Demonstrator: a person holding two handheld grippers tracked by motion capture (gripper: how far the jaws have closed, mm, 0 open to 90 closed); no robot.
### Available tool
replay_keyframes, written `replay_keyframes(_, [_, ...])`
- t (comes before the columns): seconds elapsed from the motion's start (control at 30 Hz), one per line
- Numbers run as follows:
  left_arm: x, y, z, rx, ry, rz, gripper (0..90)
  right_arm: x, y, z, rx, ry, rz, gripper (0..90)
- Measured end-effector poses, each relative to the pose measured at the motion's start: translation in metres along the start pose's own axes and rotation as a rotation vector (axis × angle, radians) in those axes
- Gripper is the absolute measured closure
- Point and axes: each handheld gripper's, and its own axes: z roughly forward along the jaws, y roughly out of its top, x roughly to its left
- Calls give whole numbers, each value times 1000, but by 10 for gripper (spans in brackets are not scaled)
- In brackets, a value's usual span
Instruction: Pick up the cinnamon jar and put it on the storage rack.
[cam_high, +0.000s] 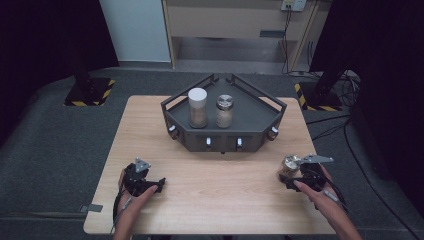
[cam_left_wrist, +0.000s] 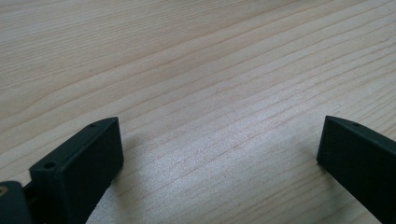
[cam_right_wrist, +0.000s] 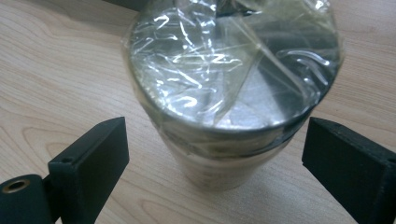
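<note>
A short jar with a shiny metal lid (cam_right_wrist: 233, 70), wrapped in clear film, stands upright on the wooden table (cam_high: 215, 200) near its right edge (cam_high: 290, 163). My right gripper (cam_right_wrist: 215, 140) is open around it, one jaw on each side, with a gap between each pad and the jar. In the high view the right gripper (cam_high: 286, 173) sits just in front of the jar, with a hand behind it. My left gripper (cam_left_wrist: 219, 135) is open over bare wood, nothing between its jaws; it rests at the table's front left (cam_high: 160, 183).
A dark grey angular tray (cam_high: 252, 117) stands at the back middle of the table and holds a white-capped jar (cam_high: 198, 107) and a silver-capped jar (cam_high: 224, 111). Cables (cam_high: 345, 135) lie on the floor at the right.
</note>
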Motion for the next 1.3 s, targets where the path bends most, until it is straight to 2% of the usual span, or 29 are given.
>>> replay_keyframes(0.23, [0,0,0,0,0,0,0,-3,3,3,11,3,10,95])
replay_keyframes(0.8, [0,0,0,0,0,0,0,0,9,11,20,-6,-2,151])
replay_keyframes(1.3, [0,0,0,0,0,0,0,1,10,18,24,-9,-9,260])
